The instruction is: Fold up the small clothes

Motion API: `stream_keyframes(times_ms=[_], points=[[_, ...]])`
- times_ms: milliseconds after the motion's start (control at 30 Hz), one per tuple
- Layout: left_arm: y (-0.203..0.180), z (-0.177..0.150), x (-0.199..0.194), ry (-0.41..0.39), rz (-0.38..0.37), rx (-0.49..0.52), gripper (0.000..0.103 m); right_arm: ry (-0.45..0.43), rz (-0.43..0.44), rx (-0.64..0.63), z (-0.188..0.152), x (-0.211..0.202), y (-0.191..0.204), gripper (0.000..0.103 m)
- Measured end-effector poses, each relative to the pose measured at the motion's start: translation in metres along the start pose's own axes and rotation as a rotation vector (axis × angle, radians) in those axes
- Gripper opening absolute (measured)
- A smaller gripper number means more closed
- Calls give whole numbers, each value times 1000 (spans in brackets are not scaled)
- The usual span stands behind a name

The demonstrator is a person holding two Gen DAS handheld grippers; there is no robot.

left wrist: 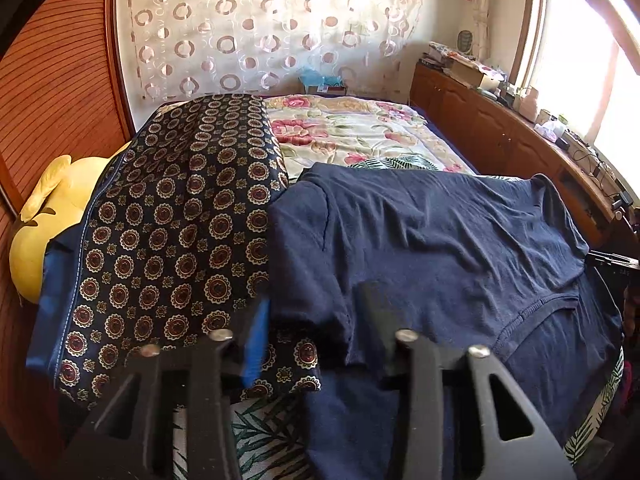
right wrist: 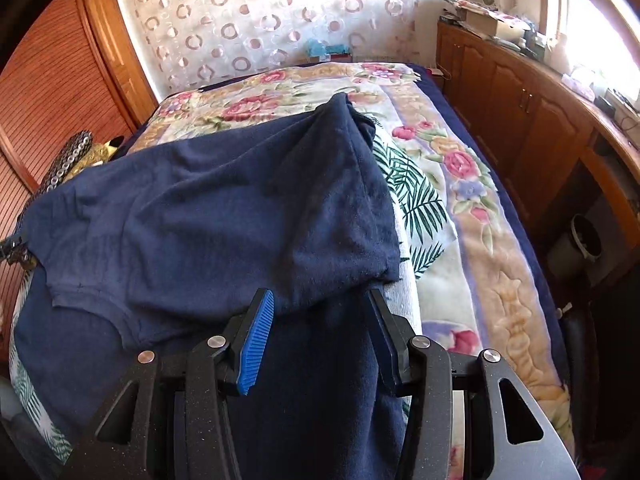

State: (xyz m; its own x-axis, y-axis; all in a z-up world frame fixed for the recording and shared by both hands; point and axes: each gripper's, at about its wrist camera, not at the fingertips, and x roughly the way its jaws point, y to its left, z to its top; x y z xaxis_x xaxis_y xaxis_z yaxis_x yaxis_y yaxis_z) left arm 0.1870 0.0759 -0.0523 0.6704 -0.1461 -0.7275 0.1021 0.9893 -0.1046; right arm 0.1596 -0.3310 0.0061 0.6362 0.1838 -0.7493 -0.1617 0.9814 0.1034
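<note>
The dark navy knit T-shirt (left wrist: 440,248) lay spread across the lower middle of the left wrist view, on a white palm-leaf print sheet (left wrist: 264,436) over the bed, with one sleeve already turned in over the body, seemingly to square the shirt up for a fold.

The left hand-held gripper (left wrist: 312,332), at the bottom centre of that view, had a hanging fold of the shirt's sleeve edge between its jaws. Whether the pads actually bit the cloth could not be told, since one pad was blurred and the other hidden.

In the right wrist view, the right hand-held gripper (right wrist: 320,332) sat at the bottom centre, partly spread. The shirt ran between its ribbed blue pads (right wrist: 256,344), which did not visibly press it. It looked placed to take the opposite edge, so that both sides could be lifted together.

A dark patterned fabric with gold and maroon medallions (left wrist: 180,220) touched the shirt's left edge and lay under the left jaw, so it could have been caught up with the shirt. A yellow plush toy (left wrist: 48,216) sat at far left. A floral quilt (right wrist: 472,208) covered the rest of the bed, and wooden cabinets (right wrist: 520,128) lined the right.
</note>
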Motion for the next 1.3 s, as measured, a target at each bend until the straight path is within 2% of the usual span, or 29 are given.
stream_keyframes(times_ms=[233, 333, 367, 400, 433, 533, 900, 1300], points=[[-3, 2, 3, 17, -11, 5, 33, -20, -1, 34, 7, 15, 3, 49], [-7, 2, 5, 19, -4, 17, 33, -24, -25, 11, 6, 19, 8, 30], [-9, 2, 4, 12, -9, 22, 30, -22, -32, 2, 6, 20, 9, 11], [-10, 2, 3, 4, -16, 28, 24, -19, -19, -5, 6, 21, 11, 4], [-13, 2, 3, 1, -20, 32, 13, -28, -14, -6, 6, 20, 11, 4], [-17, 4, 3, 0, 17, 33, 6, -62, -7, 1, 6, 12, 7, 4], [-15, 13, -40, -122, -60, -16, 5, -255, 44, 8, -5, -42, 5, 4], [-9, -21, -74, -165, -84, -52, 5, -355, 70, -14, -49, -90, -5, 3]])
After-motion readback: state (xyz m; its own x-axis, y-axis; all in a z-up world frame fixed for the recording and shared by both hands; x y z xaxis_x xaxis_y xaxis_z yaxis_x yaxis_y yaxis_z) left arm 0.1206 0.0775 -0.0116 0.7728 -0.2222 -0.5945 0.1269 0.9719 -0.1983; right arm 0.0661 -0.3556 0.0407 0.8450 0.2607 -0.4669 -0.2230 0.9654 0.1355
